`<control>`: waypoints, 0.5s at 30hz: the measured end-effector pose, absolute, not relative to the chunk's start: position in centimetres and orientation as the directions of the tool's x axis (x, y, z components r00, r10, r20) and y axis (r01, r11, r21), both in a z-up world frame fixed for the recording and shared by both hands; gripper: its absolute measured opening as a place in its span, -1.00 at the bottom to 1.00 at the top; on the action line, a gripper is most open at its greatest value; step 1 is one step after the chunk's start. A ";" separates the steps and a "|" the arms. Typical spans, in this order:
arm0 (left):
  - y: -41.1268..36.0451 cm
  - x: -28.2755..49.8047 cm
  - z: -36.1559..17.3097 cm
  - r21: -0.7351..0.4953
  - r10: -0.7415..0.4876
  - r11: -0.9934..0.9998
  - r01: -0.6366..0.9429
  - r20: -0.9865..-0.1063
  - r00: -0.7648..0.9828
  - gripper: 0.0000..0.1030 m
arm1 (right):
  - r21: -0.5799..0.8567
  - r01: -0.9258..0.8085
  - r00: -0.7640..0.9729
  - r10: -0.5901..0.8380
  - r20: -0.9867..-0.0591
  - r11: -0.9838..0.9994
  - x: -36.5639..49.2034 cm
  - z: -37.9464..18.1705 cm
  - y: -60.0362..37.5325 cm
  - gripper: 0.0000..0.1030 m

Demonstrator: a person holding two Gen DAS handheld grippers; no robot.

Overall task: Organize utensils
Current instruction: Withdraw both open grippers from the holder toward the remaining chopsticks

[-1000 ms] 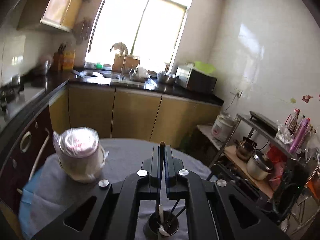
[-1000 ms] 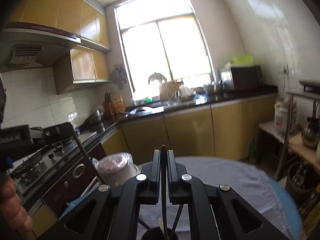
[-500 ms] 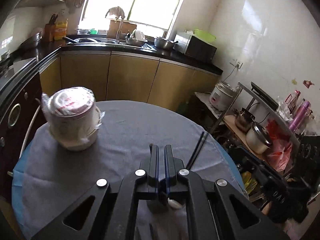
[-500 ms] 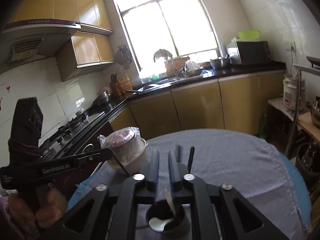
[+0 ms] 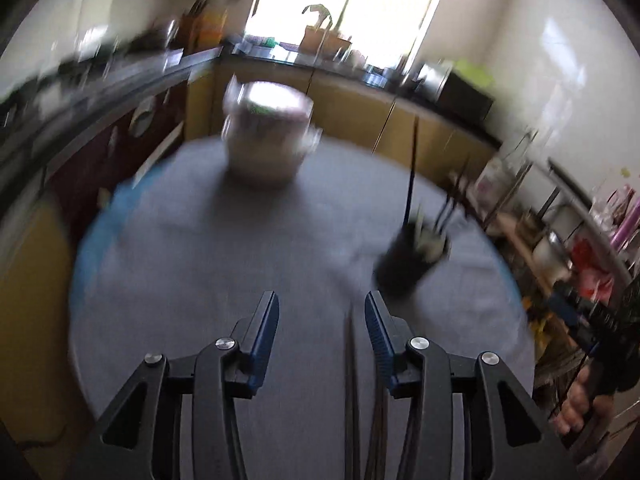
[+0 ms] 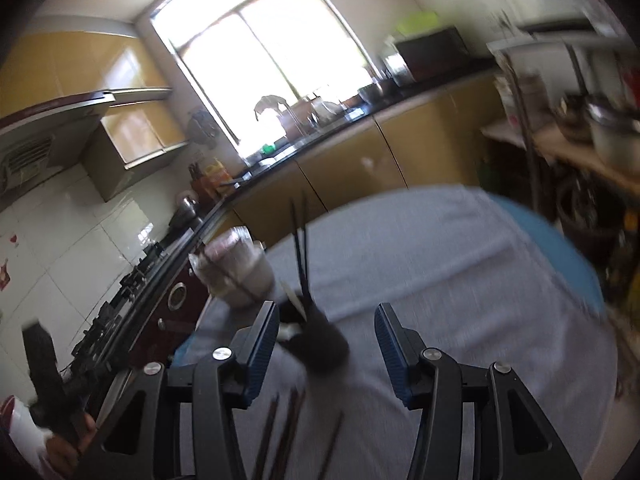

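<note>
Chopsticks [image 5: 412, 172] stand upright in a small black holder [image 5: 410, 268] on the round table [image 5: 240, 280], which is covered by a grey cloth over a blue one. In the left wrist view the holder sits toward the table's right edge, ahead and to the right of the left gripper [image 5: 322, 314]; something white, too blurred to name, shows at its mouth beside the sticks. The left gripper's jaws are spread wide, gripping nothing. More dark chopsticks [image 5: 352, 380] lie flat on the cloth between its fingers, running toward the table's near edge.

In the right wrist view the right gripper [image 6: 326, 326] is likewise spread apart and empty. The holder [image 6: 320, 344] stands between its fingers, closer to the left one, with the upright chopsticks [image 6: 300, 252] rising from it. Several loose chopsticks [image 6: 288, 432] lie on the cloth near the table's near edge, just in front of the holder.

A plastic-wrapped pot [image 5: 266, 132] sits near the far edge of the table, well apart from the holder. Both views are smeared by motion blur, so finer detail cannot be told.
</note>
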State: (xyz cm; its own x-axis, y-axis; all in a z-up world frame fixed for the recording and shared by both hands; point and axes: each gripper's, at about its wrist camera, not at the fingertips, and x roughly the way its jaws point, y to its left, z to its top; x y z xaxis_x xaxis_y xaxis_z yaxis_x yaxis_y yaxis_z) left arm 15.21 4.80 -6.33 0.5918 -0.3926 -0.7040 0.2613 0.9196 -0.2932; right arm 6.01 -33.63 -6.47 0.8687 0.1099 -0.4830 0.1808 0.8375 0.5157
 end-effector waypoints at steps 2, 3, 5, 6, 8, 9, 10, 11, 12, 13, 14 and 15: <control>5.1 13.3 -8.4 -0.309 -0.387 0.922 0.234 -0.734 0.558 -0.11 | 0.538 0.192 0.847 0.138 -0.514 0.821 4.8 -8.3 -33.5 0.02; 5.0 12.4 -9.3 -0.315 -0.386 0.923 0.222 -0.746 0.542 -0.11 | 0.542 0.199 0.834 0.149 -0.531 0.816 4.5 -9.0 -33.3 0.02; 5.3 10.6 -11.0 -0.312 -0.372 0.928 0.204 -0.766 0.524 -0.11 | 0.539 0.207 0.804 0.172 -0.570 0.816 3.9 -10.2 -32.7 0.02; 5.3 9.6 -11.7 -0.304 -0.364 0.931 0.200 -0.777 0.513 -0.11 | 0.535 0.208 0.792 0.180 -0.584 0.819 3.5 -10.7 -32.4 0.02; 5.5 8.2 -12.8 -0.295 -0.360 0.933 0.207 -0.790 0.495 -0.11 | 0.514 0.217 0.754 0.192 -0.628 0.830 3.2 -11.6 -31.5 0.02; 5.6 7.5 -13.4 -0.287 -0.353 0.935 0.207 -0.798 0.488 -0.11 | 0.501 0.228 0.723 0.199 -0.661 0.835 3.3 -12.3 -31.0 0.02; 5.9 6.8 -13.9 -0.285 -0.350 0.937 0.204 -0.802 0.485 -0.11 | 0.495 0.234 0.704 0.206 -0.680 0.837 3.3 -12.8 -30.7 -0.01; 6.2 6.4 -14.3 -0.286 -0.349 0.937 0.202 -0.805 0.480 -0.11 | 0.494 0.237 0.687 0.215 -0.694 0.836 3.3 -13.3 -30.4 -0.07; 6.3 6.1 -14.6 -0.290 -0.351 0.936 0.199 -0.806 0.476 -0.11 | 0.491 0.240 0.671 0.223 -0.707 0.838 3.4 -13.7 -30.0 -0.10; 6.6 6.0 -14.9 -0.293 -0.350 0.937 0.191 -0.808 0.474 -0.11 | 0.478 0.245 0.649 0.224 -0.727 0.844 3.6 -14.1 -29.7 -0.14; 6.9 5.8 -15.0 -0.296 -0.348 0.938 0.182 -0.808 0.475 -0.11 | 0.464 0.250 0.633 0.220 -0.743 0.849 3.7 -14.5 -29.3 -0.18; 7.1 6.2 -14.9 -0.304 -0.351 0.936 0.175 -0.806 0.477 -0.11 | 0.453 0.256 0.618 0.216 -0.756 0.854 4.0 -14.7 -29.0 -0.21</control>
